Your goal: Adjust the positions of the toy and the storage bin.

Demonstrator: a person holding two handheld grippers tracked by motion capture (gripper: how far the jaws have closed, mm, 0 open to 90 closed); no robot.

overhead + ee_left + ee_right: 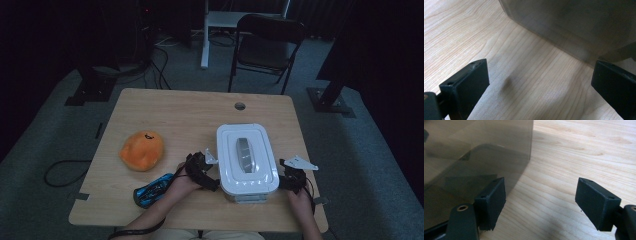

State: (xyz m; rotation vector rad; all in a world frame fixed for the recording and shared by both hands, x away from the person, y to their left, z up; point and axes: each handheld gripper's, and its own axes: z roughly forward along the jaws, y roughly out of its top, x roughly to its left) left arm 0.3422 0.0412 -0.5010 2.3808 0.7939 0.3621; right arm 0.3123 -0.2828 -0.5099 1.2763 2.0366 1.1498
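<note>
Sitting upright, lid closed, at near right of table (175, 115): white-lidded storage box (246, 160) with translucent grey walls, handle lying flat.

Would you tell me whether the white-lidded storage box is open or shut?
Shut: the white lid sits flat and square over the storage box, covering its whole top.

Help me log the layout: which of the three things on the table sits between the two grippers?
The white lidded box: the left gripper and right gripper flank its near end. The orange plush and blue toy lie apart at the left.
</note>
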